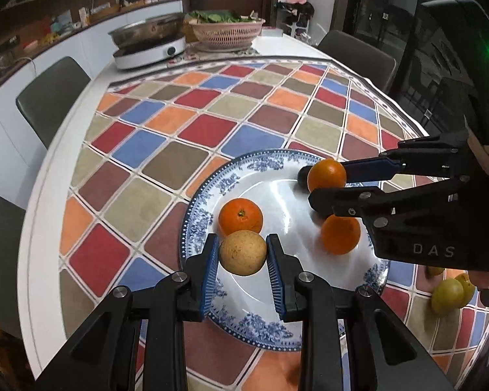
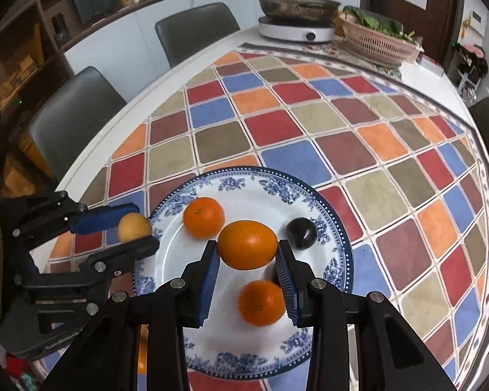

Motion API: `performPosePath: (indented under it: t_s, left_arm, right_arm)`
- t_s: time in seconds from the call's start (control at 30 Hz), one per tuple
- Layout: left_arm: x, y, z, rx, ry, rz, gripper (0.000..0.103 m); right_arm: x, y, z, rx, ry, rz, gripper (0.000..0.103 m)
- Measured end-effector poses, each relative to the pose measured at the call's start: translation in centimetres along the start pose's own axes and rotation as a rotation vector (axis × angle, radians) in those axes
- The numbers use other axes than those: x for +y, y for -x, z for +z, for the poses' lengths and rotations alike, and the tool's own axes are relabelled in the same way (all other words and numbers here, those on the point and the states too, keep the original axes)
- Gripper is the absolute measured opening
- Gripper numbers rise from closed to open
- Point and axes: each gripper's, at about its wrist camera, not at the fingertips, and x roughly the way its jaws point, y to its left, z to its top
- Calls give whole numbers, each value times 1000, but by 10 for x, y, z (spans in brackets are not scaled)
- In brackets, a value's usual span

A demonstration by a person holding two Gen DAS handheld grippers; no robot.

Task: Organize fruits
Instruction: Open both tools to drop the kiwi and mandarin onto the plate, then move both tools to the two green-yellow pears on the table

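A blue-and-white plate [image 1: 199, 224] [image 2: 260, 182] lies on the checked tablecloth. My left gripper [image 1: 243, 254] [image 2: 137, 228] is shut on a tan round fruit [image 1: 243, 252] [image 2: 133, 227], held over the plate's left rim. My right gripper [image 2: 247, 247] [image 1: 326, 179] is shut on an orange [image 2: 247, 244] [image 1: 326, 176], held above the plate. Two more oranges [image 1: 240, 215] [image 1: 340, 234] [image 2: 203, 217] [image 2: 261, 303] and a dark plum [image 2: 301, 232] [image 1: 302, 176] lie on the plate.
Yellow-green fruits [image 1: 450, 291] lie on the cloth right of the plate. At the far end stand an induction cooker with a steel pan [image 1: 150, 44] [image 2: 296, 16] and a pink basket of greens [image 1: 226, 31] [image 2: 378, 40]. Grey chairs [image 1: 49, 97] [image 2: 78, 114] line the table.
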Motion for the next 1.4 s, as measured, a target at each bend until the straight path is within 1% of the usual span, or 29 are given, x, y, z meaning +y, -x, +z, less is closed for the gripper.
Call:
performPosePath:
  t_s: [0.07,0.17,0.2,0.23,0.27,0.3,0.4,0.47,0.57,0.63,0.77,0.87,0.93,0.97,1.03,1.2,1.27,1.3,1.4]
  left_arm:
    - [1,-5,1,9,-1,5,30]
    - [2,-8,3,18,6,-10,30]
    - [1,-9,4,16,5,-8,32]
    - [1,-8,5,10,4,-1,39]
    - [1,-6,5,6,3,9,42]
    - [0,-5,5,0,0,17,43]
    - [-1,4,4,-16,-7,48,43]
    - [-2,12,3,-29,-1,56,43]
    - [-5,28,0,-49,10,66,44]
    - [-9,42,-3,-67,13,71,47]
    - [-20,70,-9,-114,7,79,48]
    - [-28,91,-13,-148,8,81,52]
    - [-33,102,-16,-166,8,87,54]
    - [-36,107,-18,-175,8,83,54]
    - [-44,117,-23,-188,-1,78,58]
    - [-69,137,-38,-229,-32,52,59]
    - [-79,143,-42,-240,-44,42,61]
    - [-85,147,-45,-249,-54,39,62]
    - [-101,154,-51,-263,-74,32,64]
  right_arm:
    - [-2,-5,1,6,-4,-5,37]
    - [-3,-8,0,10,1,-13,37]
    - [-3,-9,-1,10,2,-14,37]
    - [-3,-9,-1,13,5,-18,37]
    - [-3,-10,-1,19,2,-24,37]
    - [-4,-10,-2,23,-5,-25,38]
    - [-8,-5,-4,17,-34,-18,47]
    - [-7,3,-7,-2,-34,-30,47]
    - [-5,18,-12,-32,-38,-48,47]
    - [-2,30,-16,-52,-29,-63,47]
    - [6,54,-24,-84,-11,-86,47]
    - [11,74,-32,-110,-3,-96,47]
    - [14,87,-38,-129,2,-99,54]
    - [15,93,-41,-141,3,-106,55]
    - [18,108,-49,-175,10,-123,56]
    - [22,137,-71,-232,0,-147,56]
    - [21,149,-81,-251,-6,-163,59]
    - [20,154,-86,-260,-8,-173,63]
    - [19,169,-102,-283,-4,-211,64]
